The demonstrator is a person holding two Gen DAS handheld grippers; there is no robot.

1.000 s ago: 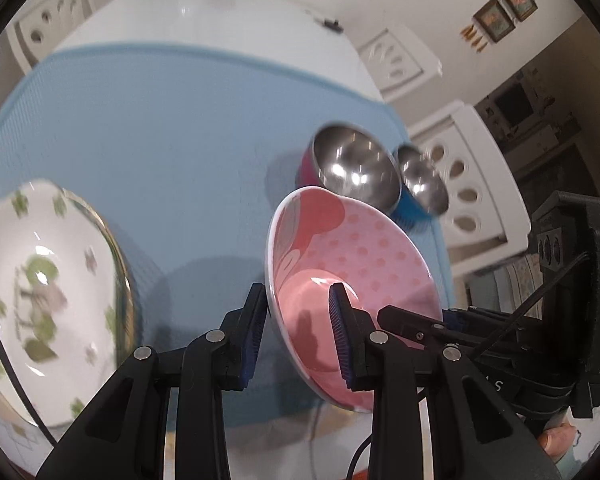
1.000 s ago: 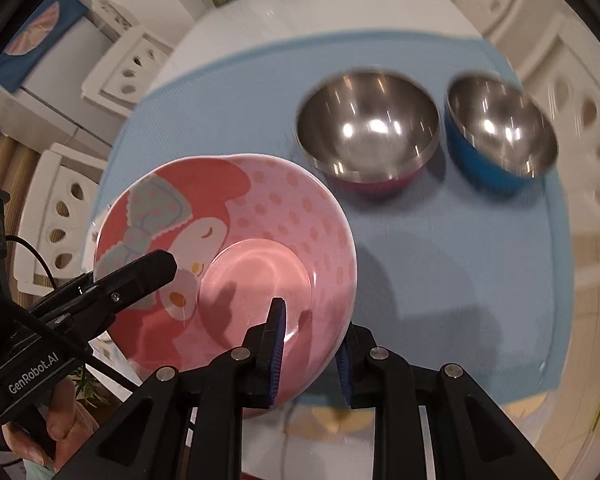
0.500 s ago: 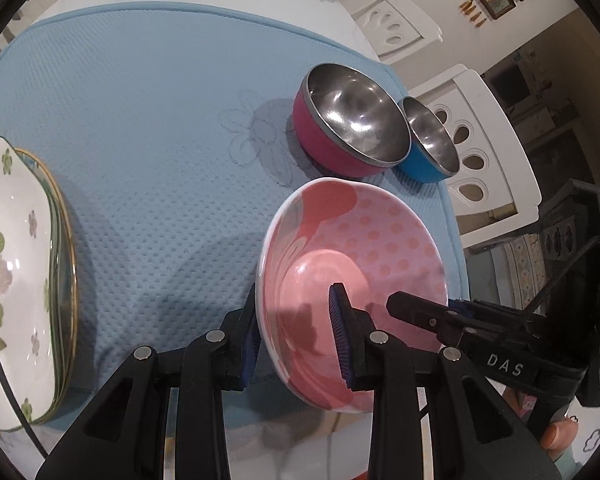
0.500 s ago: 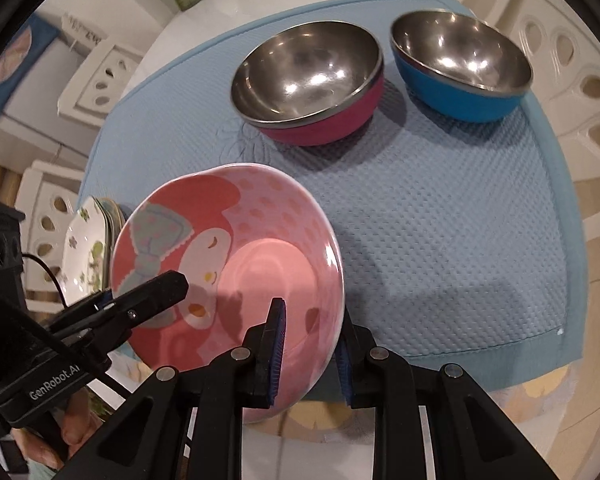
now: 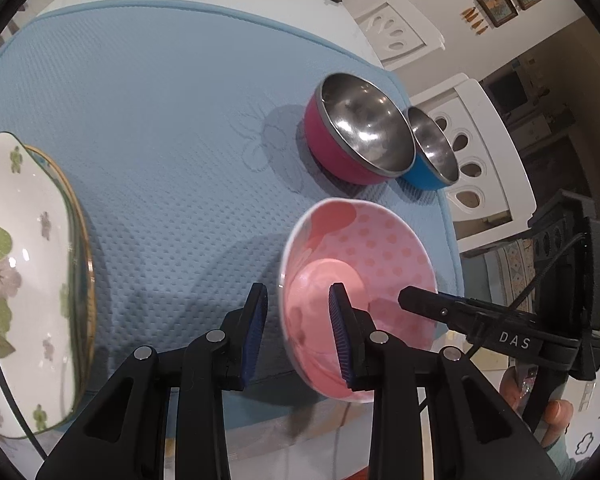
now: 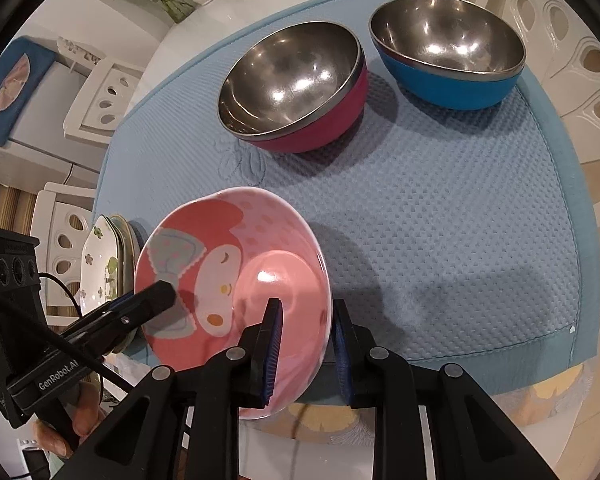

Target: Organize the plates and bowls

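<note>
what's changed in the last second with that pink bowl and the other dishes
Both tongs have carried the pink bowl lower toward the blue mat, nearer the metal bowls, and tipped it slightly. The left tongs and right tongs still grip opposite rims. The red bowl, blue bowl and stacked plates haven't moved.

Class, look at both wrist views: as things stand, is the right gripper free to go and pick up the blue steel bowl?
Probably not yet. The right gripper is shut on the pink bowl, so its fingers are occupied. The mat toward the blue bowl lies bare.
</note>
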